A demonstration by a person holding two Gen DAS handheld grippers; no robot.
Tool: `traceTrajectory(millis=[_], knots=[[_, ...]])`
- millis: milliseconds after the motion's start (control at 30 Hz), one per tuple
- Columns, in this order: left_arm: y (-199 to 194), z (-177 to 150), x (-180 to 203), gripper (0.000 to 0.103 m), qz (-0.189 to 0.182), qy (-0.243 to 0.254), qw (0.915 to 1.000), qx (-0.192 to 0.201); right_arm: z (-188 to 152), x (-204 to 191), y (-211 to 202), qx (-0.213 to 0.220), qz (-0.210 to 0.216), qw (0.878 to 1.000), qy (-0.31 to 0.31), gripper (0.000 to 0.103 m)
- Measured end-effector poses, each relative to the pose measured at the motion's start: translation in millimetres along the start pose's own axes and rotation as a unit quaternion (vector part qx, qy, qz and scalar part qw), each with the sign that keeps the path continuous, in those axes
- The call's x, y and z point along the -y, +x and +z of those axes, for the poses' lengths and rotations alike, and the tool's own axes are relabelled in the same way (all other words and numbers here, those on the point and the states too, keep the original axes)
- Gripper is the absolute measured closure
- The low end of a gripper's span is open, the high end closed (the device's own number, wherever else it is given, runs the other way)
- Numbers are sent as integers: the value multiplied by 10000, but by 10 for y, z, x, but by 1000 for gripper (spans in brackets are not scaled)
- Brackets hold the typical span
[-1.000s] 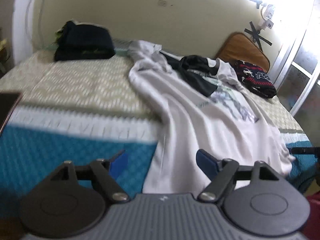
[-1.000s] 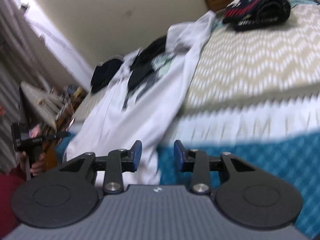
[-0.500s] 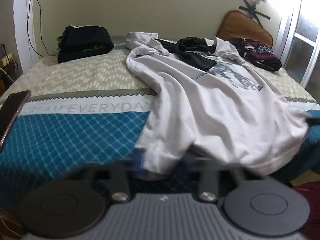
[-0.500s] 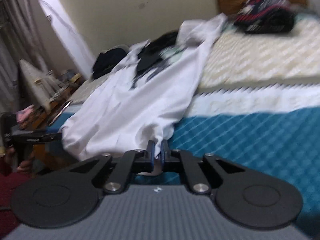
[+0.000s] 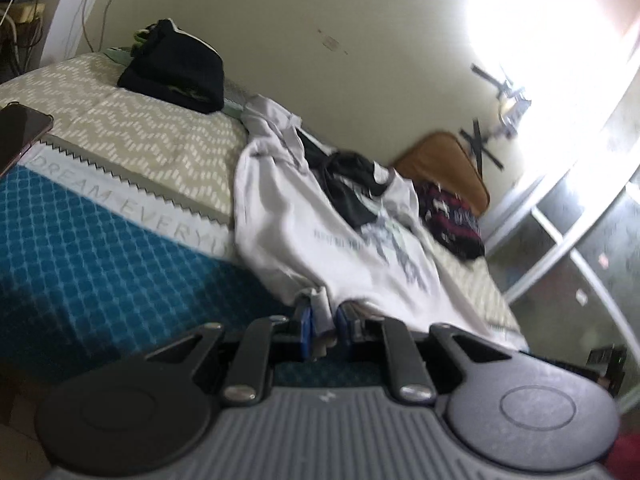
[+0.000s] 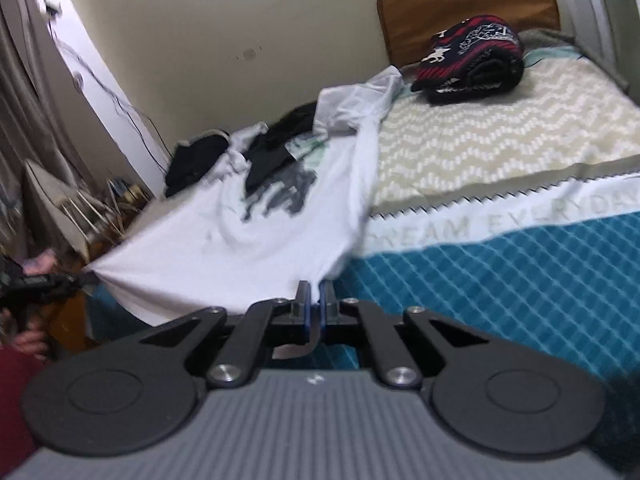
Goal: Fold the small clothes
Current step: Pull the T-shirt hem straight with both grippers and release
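Observation:
A white T-shirt [image 5: 320, 236] with a grey print lies across the bed, its hem toward me, and a black garment [image 5: 346, 176] lies on its upper part. My left gripper [image 5: 323, 322] is shut on the shirt's hem at one bottom corner. My right gripper [image 6: 315, 300] is shut on the other bottom corner of the shirt [image 6: 256, 236]. In the right wrist view the left gripper [image 6: 76, 280] pulls the hem taut at the far left, off the bed's edge.
The bed [image 5: 100, 240] has a teal and beige cover. A folded black garment [image 5: 176, 68] sits at its far left, a folded red and navy sweater [image 6: 472, 56] and a brown cushion [image 6: 468, 4] at the head. A phone [image 5: 20, 132] lies on the left edge.
Both grippers were open a second ago and have shut on the shirt's bottom hem. The hem is now lifted and stretched between them, and both views have tilted.

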State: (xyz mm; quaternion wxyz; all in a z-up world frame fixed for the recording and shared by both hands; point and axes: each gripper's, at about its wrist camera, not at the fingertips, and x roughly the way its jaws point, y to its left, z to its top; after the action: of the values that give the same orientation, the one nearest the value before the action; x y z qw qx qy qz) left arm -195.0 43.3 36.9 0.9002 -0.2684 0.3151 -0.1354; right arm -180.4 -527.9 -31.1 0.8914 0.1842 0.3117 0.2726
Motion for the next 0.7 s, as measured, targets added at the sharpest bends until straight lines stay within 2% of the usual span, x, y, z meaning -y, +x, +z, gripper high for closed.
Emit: traceTrajectory(millis=[167, 267, 433, 533, 600, 633, 667, 700], knots=[[207, 436, -69, 90, -238, -270, 9991, 227, 411, 63, 215, 259, 266, 9990, 256, 96], [464, 765, -25, 90, -193, -250, 9990, 306, 718, 126, 422, 409, 316, 9980, 359, 96], [1056, 1366, -15, 90, 1, -110, 9997, 205, 1297, 262, 974, 451, 149, 9981, 401, 96], [1513, 1720, -103, 87, 93, -173, 9998, 92, 1645, 410, 1401, 490, -109, 9970, 588, 96], [1830, 1820, -223, 70, 405, -380, 9984, 78, 1852, 515, 1668, 745, -454, 9943, 618, 87], [1960, 1853, -280, 62, 736, -443, 9963, 93, 1927, 557, 1773, 853, -714, 9920, 597, 68], [2026, 1858, -329, 62, 992, -495, 9938, 100, 1971, 599, 1843, 889, -912, 9896, 672, 55], [2066, 1830, -374, 62, 1103, -538, 9924, 62, 1992, 638, 1868, 907, -966, 9879, 807, 48]])
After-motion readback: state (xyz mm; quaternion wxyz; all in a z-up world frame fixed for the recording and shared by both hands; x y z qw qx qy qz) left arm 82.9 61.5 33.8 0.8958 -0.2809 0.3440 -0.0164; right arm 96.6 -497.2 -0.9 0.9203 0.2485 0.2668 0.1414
